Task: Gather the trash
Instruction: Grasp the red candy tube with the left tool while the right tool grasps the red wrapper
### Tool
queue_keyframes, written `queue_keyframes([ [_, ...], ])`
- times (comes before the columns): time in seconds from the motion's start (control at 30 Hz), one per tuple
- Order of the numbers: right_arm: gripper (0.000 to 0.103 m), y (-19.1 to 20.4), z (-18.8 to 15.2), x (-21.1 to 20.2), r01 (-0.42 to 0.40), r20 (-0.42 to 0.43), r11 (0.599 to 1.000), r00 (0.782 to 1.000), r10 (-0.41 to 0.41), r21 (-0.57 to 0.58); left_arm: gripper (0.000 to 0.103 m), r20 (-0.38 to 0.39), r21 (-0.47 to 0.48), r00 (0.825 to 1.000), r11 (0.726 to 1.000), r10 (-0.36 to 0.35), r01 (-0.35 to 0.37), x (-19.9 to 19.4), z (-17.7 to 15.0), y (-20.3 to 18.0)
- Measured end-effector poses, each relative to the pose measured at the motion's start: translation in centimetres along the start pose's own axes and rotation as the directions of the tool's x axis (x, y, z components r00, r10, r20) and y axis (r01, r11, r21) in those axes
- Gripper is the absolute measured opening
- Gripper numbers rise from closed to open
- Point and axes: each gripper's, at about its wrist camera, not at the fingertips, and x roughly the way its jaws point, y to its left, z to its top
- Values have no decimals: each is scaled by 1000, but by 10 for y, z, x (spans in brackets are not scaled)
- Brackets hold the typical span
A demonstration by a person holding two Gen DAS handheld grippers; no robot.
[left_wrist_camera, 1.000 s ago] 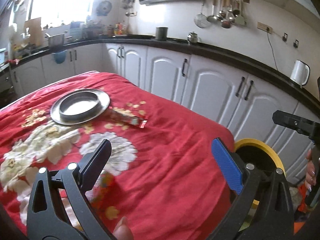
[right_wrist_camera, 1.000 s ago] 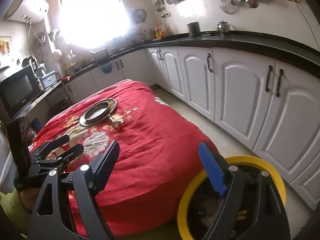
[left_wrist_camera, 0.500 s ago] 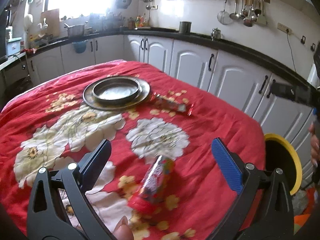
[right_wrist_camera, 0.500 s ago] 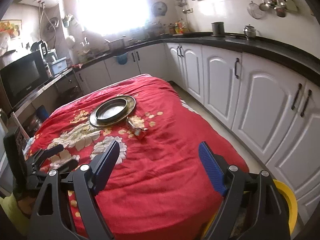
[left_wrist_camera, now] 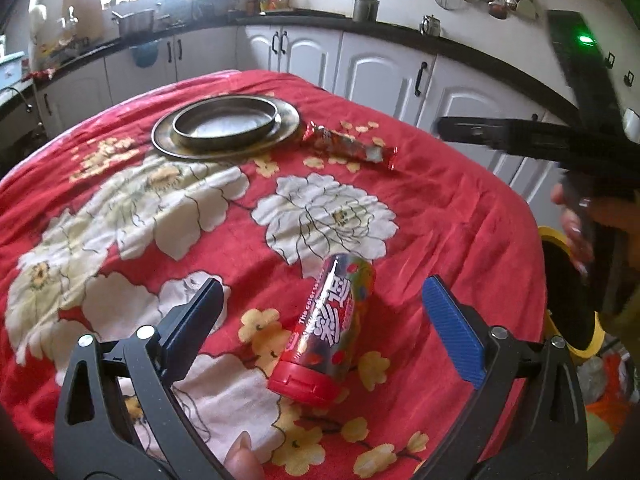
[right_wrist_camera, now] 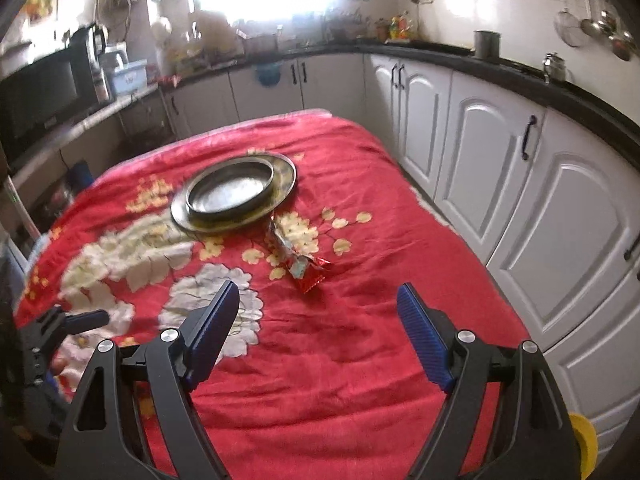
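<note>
A red candy tube (left_wrist_camera: 330,330) with a red cap lies on the red flowered cloth (left_wrist_camera: 440,216), between the wide-open jaws of my left gripper (left_wrist_camera: 324,308), which hovers just above it. A crumpled red wrapper (left_wrist_camera: 352,148) lies farther off beside the metal plate; it also shows in the right wrist view (right_wrist_camera: 300,264). My right gripper (right_wrist_camera: 320,320) is open and empty above the cloth, short of the wrapper. In the left wrist view the right gripper (left_wrist_camera: 520,140) shows at the right edge. The yellow-rimmed trash bin (left_wrist_camera: 572,292) stands on the floor by the table's right edge.
A metal bowl on a round metal plate (left_wrist_camera: 224,126) sits at the far middle of the table, also in the right wrist view (right_wrist_camera: 236,192). White cabinets (right_wrist_camera: 520,184) under a black counter run close along the right side.
Both grippers have moved from the bin side over the table. The left gripper has come down around the candy tube; the right one has moved toward the wrapper.
</note>
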Motion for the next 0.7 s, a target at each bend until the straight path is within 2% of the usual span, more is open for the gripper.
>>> queue_keyframes([
  [0.03,78,1,1,8,1,-13,1000,1000,-1,-8,83,-8,1,1000,1000,-6,6,2,0,0],
  [0.17,77,7,5,39,-3,-58,999,998,0,-47,77,-48,5,999,1000,-25,26,11,-4,-2],
  [0.3,77,15,13,64,-3,-80,995,997,-6,-100,63,-100,-9,994,999,-49,48,23,-9,-1],
  [0.4,77,17,18,82,9,-103,992,994,-22,-129,59,-107,-11,993,999,-54,53,24,-10,-1],
  [0.5,77,20,22,98,16,-126,987,991,-37,-157,50,-117,-3,992,999,-46,46,26,-12,-4],
  [0.57,77,23,24,108,28,-141,983,988,-54,-179,50,-119,11,992,999,-40,42,27,-13,-8],
  [0.63,76,23,25,117,32,-157,981,986,-63,-192,43,-121,19,992,999,-35,38,27,-13,-10],
  [0.7,70,22,25,124,36,-172,980,983,-71,-196,38,-122,20,992,999,-33,36,28,-14,-11],
])
